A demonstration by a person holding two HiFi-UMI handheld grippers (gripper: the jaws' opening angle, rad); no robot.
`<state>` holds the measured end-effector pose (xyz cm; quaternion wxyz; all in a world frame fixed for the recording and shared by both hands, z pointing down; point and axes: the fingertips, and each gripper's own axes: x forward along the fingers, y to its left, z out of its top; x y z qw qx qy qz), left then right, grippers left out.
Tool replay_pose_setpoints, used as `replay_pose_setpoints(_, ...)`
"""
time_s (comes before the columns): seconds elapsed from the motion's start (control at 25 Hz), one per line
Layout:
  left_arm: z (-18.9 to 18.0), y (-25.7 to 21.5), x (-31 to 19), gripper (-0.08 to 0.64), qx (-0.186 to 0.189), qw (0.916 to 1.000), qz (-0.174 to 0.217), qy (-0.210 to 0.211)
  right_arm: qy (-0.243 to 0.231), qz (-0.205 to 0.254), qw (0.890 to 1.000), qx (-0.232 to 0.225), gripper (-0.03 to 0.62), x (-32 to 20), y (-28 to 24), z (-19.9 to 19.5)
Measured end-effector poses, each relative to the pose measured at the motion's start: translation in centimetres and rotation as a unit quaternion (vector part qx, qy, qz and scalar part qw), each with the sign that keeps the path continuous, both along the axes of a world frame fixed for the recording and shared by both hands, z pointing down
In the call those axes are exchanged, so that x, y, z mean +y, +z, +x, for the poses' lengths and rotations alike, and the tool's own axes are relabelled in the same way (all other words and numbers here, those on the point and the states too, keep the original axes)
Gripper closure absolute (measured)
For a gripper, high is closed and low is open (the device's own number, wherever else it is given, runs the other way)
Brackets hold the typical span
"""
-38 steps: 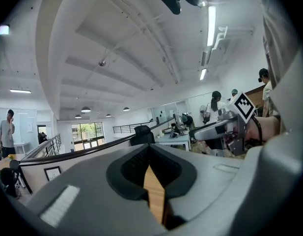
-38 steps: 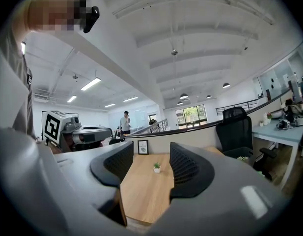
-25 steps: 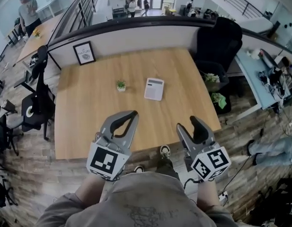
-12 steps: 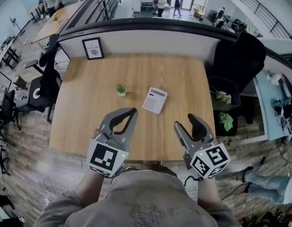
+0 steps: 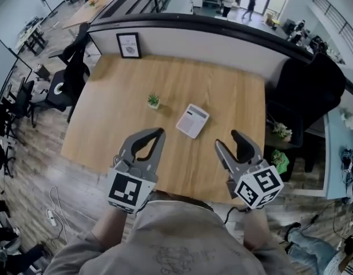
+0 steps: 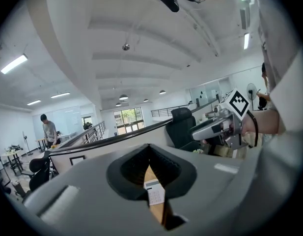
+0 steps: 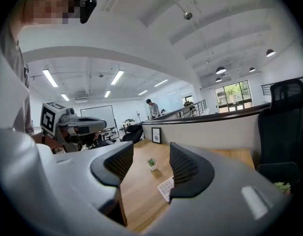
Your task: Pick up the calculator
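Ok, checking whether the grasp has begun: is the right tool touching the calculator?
No: in the head view the right tool hangs open short of the calculator, with bare table between them.

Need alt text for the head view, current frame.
Looking steeply down, a white calculator lies untouched on a wooden table, with two hand-held grippers above its near edge: left gripper shut, right gripper open. A small plant sits left of the calculator; a framed picture stands at the far-left corner.
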<state>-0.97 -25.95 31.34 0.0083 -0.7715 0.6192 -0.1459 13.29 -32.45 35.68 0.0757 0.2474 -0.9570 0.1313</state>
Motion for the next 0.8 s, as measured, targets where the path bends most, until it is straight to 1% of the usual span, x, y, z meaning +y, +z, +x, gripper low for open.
replay_pose_setpoints(0.12,-0.7,0.1,0.5,0.558,0.021,0.9995,-0.008,-0.024,-0.011,-0.006,1.000,-0.001,0.373,-0.6,0.4,-0.5)
replay_pose_setpoints(0.24,-1.9,0.3,0.6,0.558,0.017,0.9991,-0.012,-0.038,-0.021,0.005,1.000,0.010,0.373,-0.7,0.4,-1.2)
replay_pose_setpoints(0.36,-2.6,0.4,0.5,0.558,0.012,0.9990,-0.014,-0.041,-0.029,0.011,0.999,0.018,0.373,-0.6,0.5,-1.9)
replay_pose_setpoints(0.52,-3.5,0.7,-0.4,0.558,0.015,0.9992,-0.017,-0.033,-0.030,-0.005,0.999,0.019,0.373,-1.2,1.3,-2.5)
replay_pose_setpoints(0.6,-4.0,0.9,-1.3,0.558,0.015,0.9994,-0.015,-0.026,-0.035,-0.007,0.999,0.034,0.373,-1.9,1.8,-3.0)
replay_pose_setpoints(0.64,-4.2,1.0,-1.7,0.558,0.018,0.9994,-0.017,-0.024,-0.040,-0.002,0.998,0.048,0.373,-2.2,2.1,-3.3)
replay_pose_setpoints(0.72,-4.8,1.4,-2.7,0.558,0.022,0.9994,-0.021,-0.019,-0.053,0.016,0.995,0.081,0.373,-2.9,2.7,-4.3)
replay_pose_setpoints(0.8,-5.5,1.7,-4.2,0.558,0.013,0.9997,-0.017,-0.009,-0.059,0.028,0.993,0.102,0.373,-4.2,3.3,-5.3)
